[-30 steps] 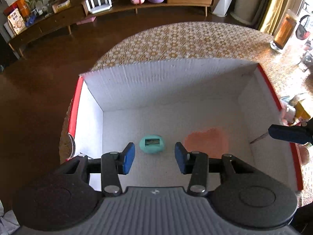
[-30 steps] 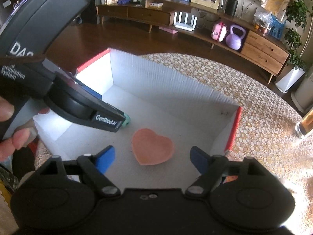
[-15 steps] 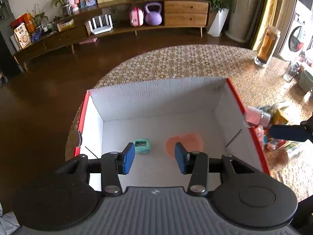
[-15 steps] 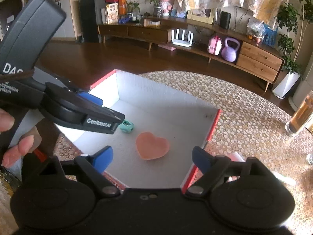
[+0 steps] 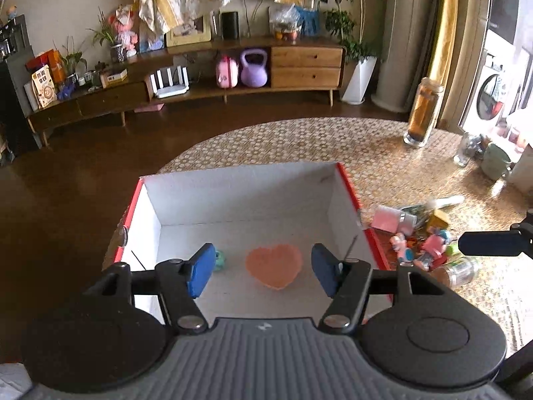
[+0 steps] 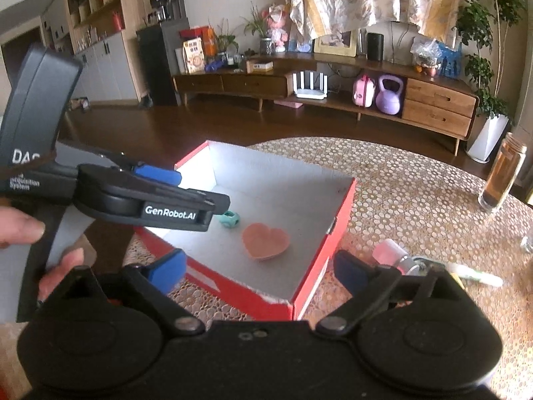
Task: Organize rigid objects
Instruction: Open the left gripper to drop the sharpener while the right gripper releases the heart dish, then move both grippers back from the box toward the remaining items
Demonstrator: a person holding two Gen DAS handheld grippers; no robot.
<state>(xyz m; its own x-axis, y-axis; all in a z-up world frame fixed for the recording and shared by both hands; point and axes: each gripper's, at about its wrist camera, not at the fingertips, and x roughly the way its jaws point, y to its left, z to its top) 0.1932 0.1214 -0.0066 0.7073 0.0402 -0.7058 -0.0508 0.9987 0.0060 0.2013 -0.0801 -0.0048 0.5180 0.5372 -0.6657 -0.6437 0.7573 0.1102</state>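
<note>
A red box with a white inside (image 5: 346, 183) (image 6: 343, 213) stands on the patterned round table. In it lie a pink heart-shaped dish (image 5: 273, 266) (image 6: 265, 241) and a small teal object (image 5: 219, 260) (image 6: 230, 218). My left gripper (image 5: 261, 275) is open and empty, held above the box's near edge. My right gripper (image 6: 260, 271) is open and empty, above the box's near right corner. The left gripper's body (image 6: 146, 200) shows at the left of the right wrist view.
A heap of small toys and items (image 5: 419, 240) lies on the table right of the box, with a pink item (image 6: 388, 251) and a white pen (image 6: 476, 275). A tall glass bottle (image 5: 423, 113) and a green mug (image 5: 496, 161) stand farther right.
Both grippers have pulled up and back from the box. The left gripper's jaws have opened wider. The teal object and heart dish stay in the box.
</note>
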